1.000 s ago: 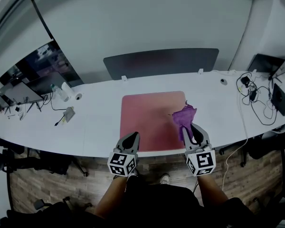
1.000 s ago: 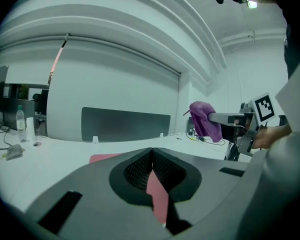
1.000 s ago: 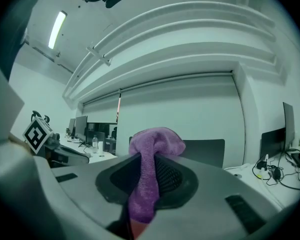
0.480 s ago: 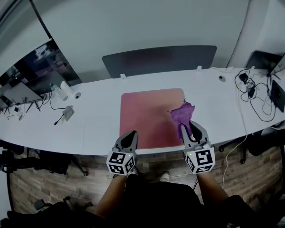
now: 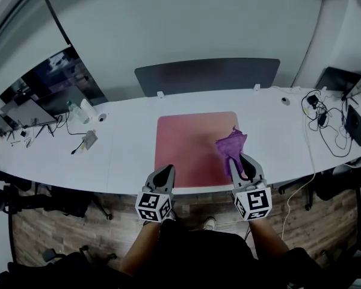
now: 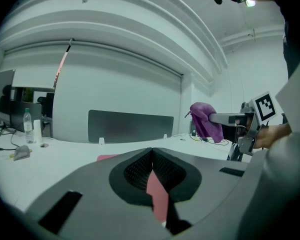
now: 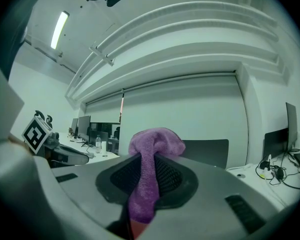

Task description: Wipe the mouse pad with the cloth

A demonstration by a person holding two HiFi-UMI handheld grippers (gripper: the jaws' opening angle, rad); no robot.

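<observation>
Gripping the purple cloth (image 5: 230, 144) tightly, the right claw (image 5: 239, 161) holds it raised above the right edge of the mouse pad (image 5: 189, 143) — the left claw (image 5: 166, 172), jaws together and empty, hovers at that pad's near edge.

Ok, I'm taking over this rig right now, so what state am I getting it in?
The right gripper is shut on the purple cloth, held over the right side of the mouse pad; the cloth seems to hang just clear of it.
The left gripper is shut and empty, at the front edge of the desk by the pad's near left corner.
Done: cloth picked up.
Left: lower the cloth and wipe across the pad; nothing shows how much is already wiped.
</observation>
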